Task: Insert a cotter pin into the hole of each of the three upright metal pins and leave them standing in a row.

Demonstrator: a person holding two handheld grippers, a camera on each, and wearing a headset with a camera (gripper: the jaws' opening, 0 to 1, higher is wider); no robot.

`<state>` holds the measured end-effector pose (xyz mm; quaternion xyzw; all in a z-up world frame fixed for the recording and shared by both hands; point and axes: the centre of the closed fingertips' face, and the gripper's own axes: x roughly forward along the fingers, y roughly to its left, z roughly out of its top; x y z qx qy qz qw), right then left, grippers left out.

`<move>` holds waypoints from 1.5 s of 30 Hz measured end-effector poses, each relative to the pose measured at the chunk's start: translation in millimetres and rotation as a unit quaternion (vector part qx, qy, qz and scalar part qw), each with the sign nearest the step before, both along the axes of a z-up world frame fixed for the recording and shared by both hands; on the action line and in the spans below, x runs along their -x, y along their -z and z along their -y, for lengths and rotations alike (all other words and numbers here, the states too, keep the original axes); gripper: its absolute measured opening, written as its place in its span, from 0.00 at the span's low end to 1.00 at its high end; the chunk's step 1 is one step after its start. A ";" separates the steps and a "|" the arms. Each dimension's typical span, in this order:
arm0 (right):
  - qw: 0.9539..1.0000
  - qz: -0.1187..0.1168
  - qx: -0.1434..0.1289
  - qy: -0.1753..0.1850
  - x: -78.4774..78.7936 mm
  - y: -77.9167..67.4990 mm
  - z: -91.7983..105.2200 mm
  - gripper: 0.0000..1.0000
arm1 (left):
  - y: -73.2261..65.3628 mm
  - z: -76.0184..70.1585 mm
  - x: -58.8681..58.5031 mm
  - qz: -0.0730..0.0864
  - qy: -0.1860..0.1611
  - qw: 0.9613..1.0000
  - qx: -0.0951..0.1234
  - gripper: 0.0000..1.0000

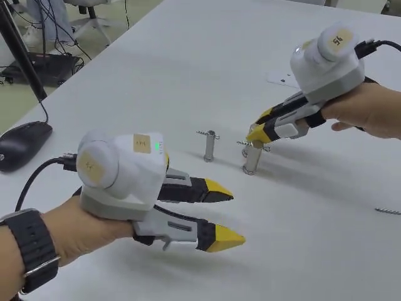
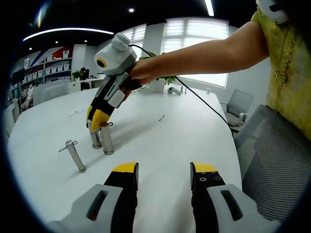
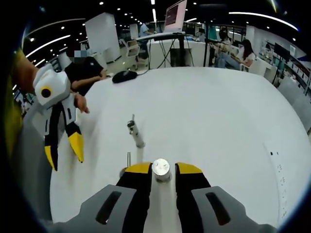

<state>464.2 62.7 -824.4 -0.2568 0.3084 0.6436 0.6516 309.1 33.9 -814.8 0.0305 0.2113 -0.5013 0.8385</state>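
Right gripper [image 1: 254, 135] clamped on upright metal pin [image 1: 252, 162], left gripper [image 1: 237, 217] wide open, empty

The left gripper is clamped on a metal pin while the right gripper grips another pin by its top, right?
Not quite. The left gripper is open and holds nothing, as the left gripper view shows; the right gripper does grip a metal pin by its top.
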 end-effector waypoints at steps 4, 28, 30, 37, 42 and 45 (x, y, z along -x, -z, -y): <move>1.000 0.001 0.001 -0.002 -0.2 1.5 0.4 0.20 | -1.6 -3.6 1.8 0.002 -0.006 1.000 0.003 0.49; 1.000 0.015 -0.001 -0.012 -6.6 0.9 -0.1 0.13 | 2.3 -20.4 -1.3 -0.023 -0.057 0.998 0.005 0.83; 1.000 0.012 0.002 -0.004 -9.3 0.7 1.3 0.13 | 2.4 -20.7 -1.5 -0.024 -0.057 0.998 0.004 0.83; 1.000 0.010 0.004 0.017 -19.4 -0.1 10.5 0.11 | 3.8 -22.3 -1.8 -0.026 -0.058 0.998 0.000 0.81; 0.999 0.006 0.005 0.036 -25.1 -0.3 25.7 0.11 | 3.9 -21.5 -2.4 -0.026 -0.057 0.998 -0.001 0.80; 0.999 0.006 0.006 0.046 -27.8 -1.9 36.3 0.11 | 3.9 -20.4 -2.8 -0.027 -0.055 0.998 -0.002 0.80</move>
